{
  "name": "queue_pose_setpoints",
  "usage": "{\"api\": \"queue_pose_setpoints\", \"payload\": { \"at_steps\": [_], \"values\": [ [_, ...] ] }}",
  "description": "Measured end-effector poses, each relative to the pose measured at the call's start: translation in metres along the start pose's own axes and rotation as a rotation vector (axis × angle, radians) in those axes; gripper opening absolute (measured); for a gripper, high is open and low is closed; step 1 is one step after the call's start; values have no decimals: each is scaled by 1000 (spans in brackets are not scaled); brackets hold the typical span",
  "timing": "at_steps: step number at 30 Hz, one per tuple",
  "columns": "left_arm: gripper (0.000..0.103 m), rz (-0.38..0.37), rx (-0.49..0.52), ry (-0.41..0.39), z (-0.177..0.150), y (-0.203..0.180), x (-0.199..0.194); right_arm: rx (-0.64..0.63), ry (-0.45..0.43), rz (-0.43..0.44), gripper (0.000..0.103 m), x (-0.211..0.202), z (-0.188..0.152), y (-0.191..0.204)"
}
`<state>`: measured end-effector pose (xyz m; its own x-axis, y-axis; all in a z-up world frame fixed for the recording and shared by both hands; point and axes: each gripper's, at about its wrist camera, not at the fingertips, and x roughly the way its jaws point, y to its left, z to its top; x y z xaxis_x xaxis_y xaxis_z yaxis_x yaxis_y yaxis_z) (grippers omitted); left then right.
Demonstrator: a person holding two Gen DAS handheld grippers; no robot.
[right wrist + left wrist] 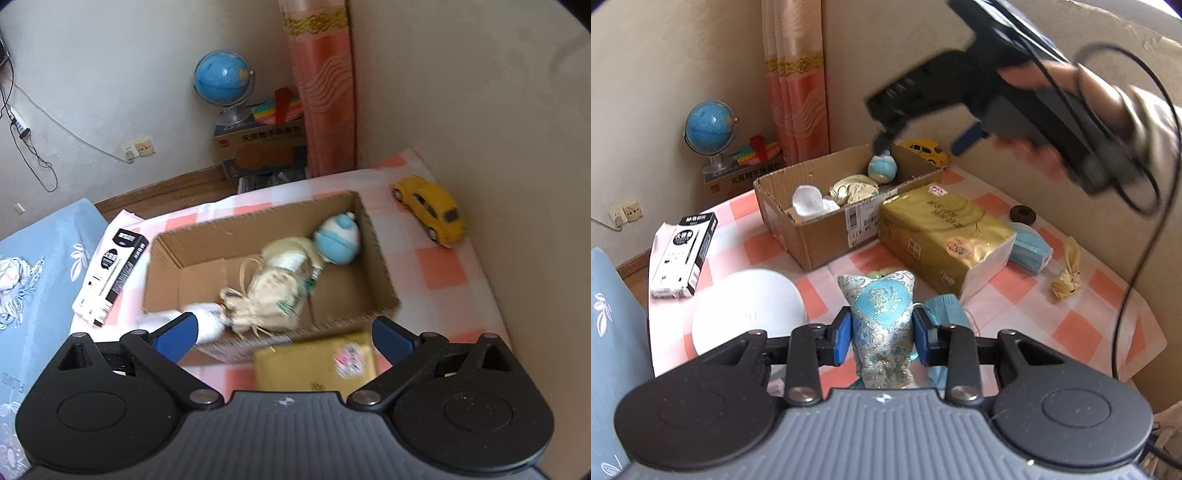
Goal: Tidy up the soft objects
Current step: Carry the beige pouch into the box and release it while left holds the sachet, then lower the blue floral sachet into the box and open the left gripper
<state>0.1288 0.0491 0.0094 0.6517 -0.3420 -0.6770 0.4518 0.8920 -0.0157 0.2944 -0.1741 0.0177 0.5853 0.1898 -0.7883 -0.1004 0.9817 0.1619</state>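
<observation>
- Left gripper (pixel 882 334) is squeezing its jaws on a brocade pouch (pixel 882 325), silvery with a blue patch, at bottom centre.
- Right gripper (pixel 284 334) is hanging with jaws spread wide, nothing between them, above the cardboard box (pixel 384 273) holding a blue plush (pixel 338 240) and cream pouches (pixel 273 291).

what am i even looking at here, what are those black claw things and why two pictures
There is no robot: a person holds a two-finger gripper in each hand, and each gripper carries a camera looking along its fingers, which is why there are two pictures.

The left gripper is shut on a blue and silver brocade pouch. Its view also shows the right gripper held in a hand above the cardboard box.

The right gripper is open and empty, looking down into that box, which holds a blue and white plush, a cream drawstring bag and something white.

On the checked cloth lie a gold tissue pack, a yellow toy car and a black and white carton.
</observation>
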Motion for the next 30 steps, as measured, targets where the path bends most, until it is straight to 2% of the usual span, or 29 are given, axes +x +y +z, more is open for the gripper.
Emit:
{"api": "queue_pose_setpoints", "payload": {
  "at_steps": [7, 13, 18, 23, 27, 30],
  "values": [
    [33, -22, 19, 2, 31, 4, 0, 35, -122, -37, 103, -29, -34, -27],
    [33, -46, 94, -48, 75, 7, -4, 40, -193, -17, 103, -47, -67, -51],
    [33, -78, 168, -69, 118, 13, 9, 40, -250, -23, 103, -59, -95, -66],
    [33, -65, 266, -95, 153, 18, 36, 45, -301, -26, 103, -72, -112, -76],
    [33, -23, 315, -47, 168, 25, 70, 46, -293, -21, 103, -73, -120, -81],
    [33, 47, 380, -17, 169, 28, 93, 26, -289, -24, 103, -73, -127, -81]
  ]
}}
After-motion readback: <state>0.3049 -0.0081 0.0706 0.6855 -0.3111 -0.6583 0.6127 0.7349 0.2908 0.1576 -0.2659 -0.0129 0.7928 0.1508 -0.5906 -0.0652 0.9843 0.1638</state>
